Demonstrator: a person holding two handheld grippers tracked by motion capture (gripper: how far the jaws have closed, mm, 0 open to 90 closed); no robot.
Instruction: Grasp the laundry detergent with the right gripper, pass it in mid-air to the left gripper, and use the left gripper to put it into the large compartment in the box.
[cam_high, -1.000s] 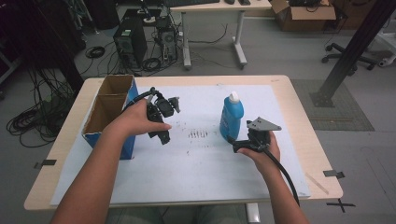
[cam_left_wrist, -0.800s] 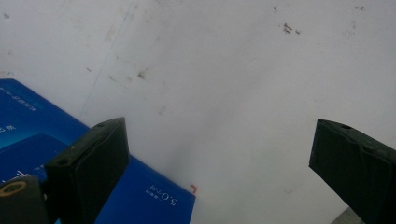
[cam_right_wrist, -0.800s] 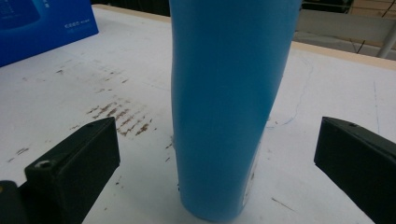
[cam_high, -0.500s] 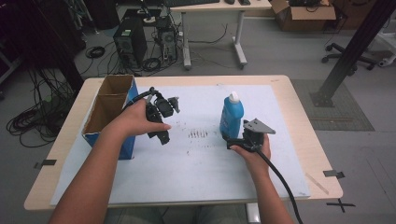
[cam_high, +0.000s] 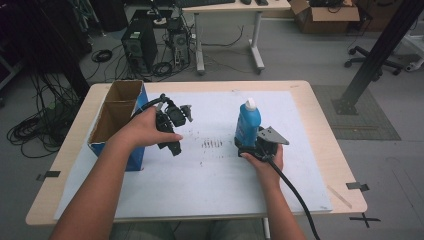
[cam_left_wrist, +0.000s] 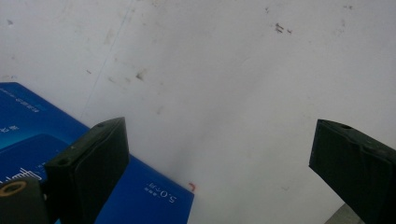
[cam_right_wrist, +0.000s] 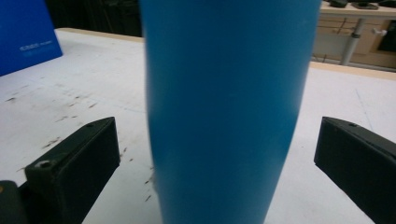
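One cardboard box (cam_high: 116, 117) at the table's (cam_high: 310, 125) left edge. My left tongs (cam_high: 172, 127) hang spread over the mat just beside it, holding nothing. One blue bottle (cam_high: 248, 122) stands upright right of centre, between my spread right tongs (cam_high: 246, 145). I'd close low and square on the body so it doesn't tip.

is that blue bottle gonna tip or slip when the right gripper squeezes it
The blue bottle stands tall on a narrow base, so a push near the top would probably tip it. Its smooth, rounded plastic wall may slip or flex slightly. The right gripper, jaws open around its lower body, is probably well placed.
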